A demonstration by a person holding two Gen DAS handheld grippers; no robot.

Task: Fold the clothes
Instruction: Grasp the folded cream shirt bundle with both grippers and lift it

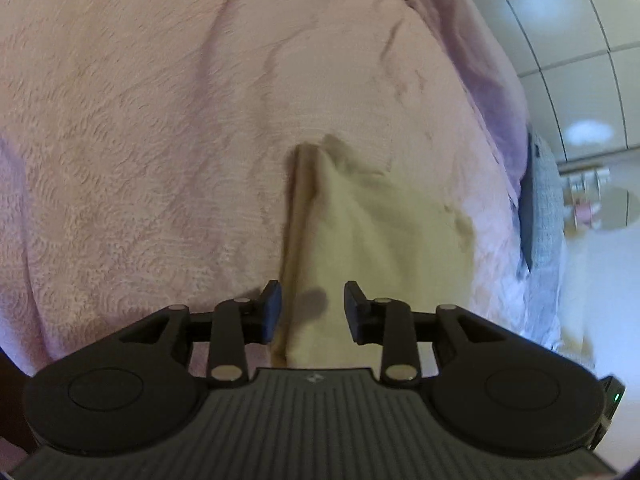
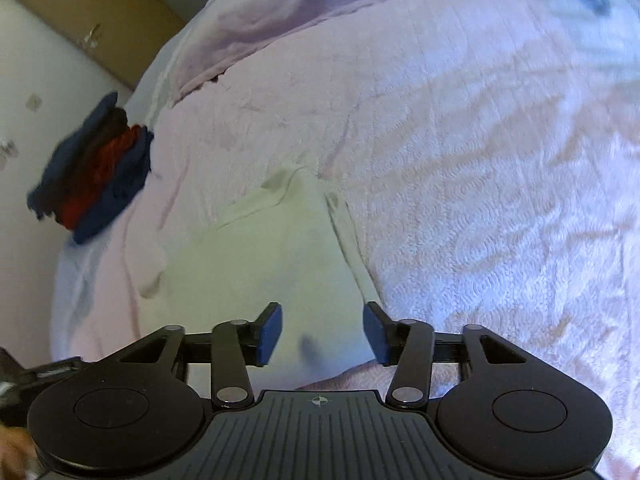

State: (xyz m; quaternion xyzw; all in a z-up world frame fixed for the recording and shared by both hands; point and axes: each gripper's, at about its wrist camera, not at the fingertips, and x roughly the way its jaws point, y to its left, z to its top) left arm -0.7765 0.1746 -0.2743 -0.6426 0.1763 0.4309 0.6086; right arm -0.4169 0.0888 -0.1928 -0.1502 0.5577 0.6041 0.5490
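- the wide pink textured bedspread point(image 1: 140, 128) lies open and flat, only low creases.
- the pale cream folded cloth point(image 1: 360, 232) lies low in front of the jaws.
- the stack of dark blue and red folded clothes point(image 2: 96, 172) blocks the left bed edge.

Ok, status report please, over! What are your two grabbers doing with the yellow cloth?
Left gripper open, right gripper open, both empty. Pale yellow cloth lying on pink bedspread. Nothing in the way.
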